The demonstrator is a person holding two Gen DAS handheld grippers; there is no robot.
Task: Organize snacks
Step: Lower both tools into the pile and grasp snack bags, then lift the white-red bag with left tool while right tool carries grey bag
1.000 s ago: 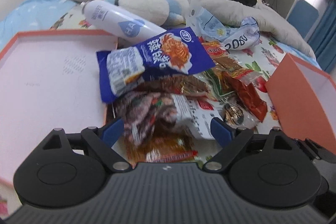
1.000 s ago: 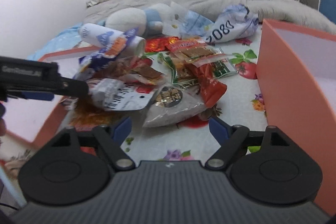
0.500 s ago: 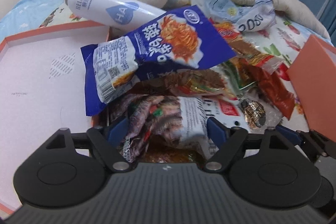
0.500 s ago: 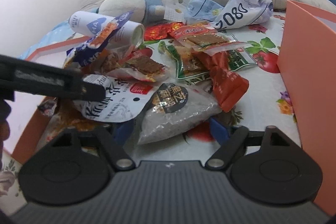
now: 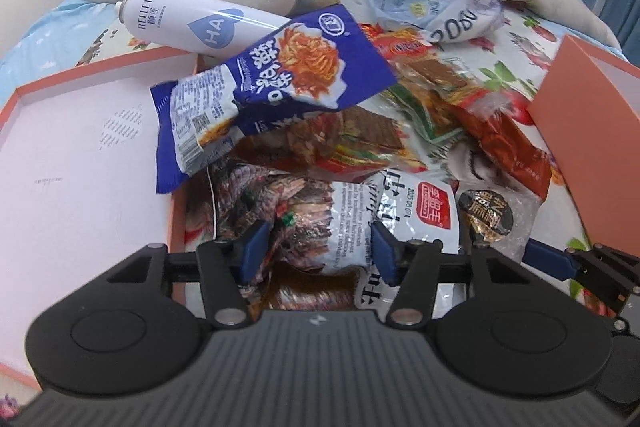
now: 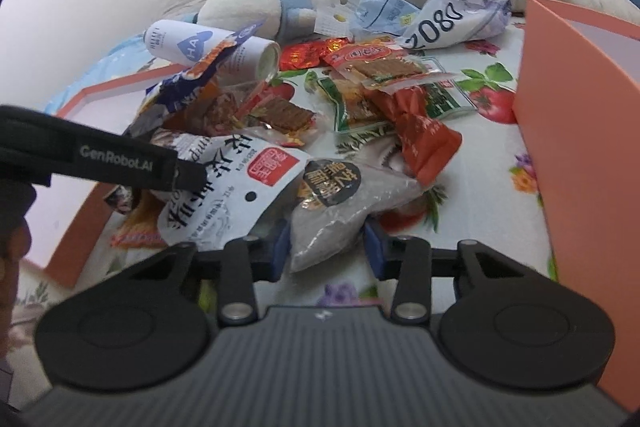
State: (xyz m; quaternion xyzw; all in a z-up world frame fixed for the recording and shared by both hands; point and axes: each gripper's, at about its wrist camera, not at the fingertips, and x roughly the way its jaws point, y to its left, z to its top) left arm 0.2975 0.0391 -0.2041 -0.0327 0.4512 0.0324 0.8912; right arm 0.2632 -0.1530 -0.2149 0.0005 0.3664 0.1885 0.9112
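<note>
Left wrist view is showing the left tongs [image 5: 318, 247] straddling, not yet pinching, a white-and-dark crinkly snack packet [image 5: 332, 215] in the bed's pile; the right tongs [image 6: 326, 247] are flanking a grey translucent pouch [image 6: 344, 211]. Closing risks dragging overlapping wrappers along.

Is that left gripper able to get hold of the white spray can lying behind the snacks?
Probably not directly. The left gripper already straddles a white fish snack packet, and the blue crinkly snack bag lies across the path to the white spray can.
</note>
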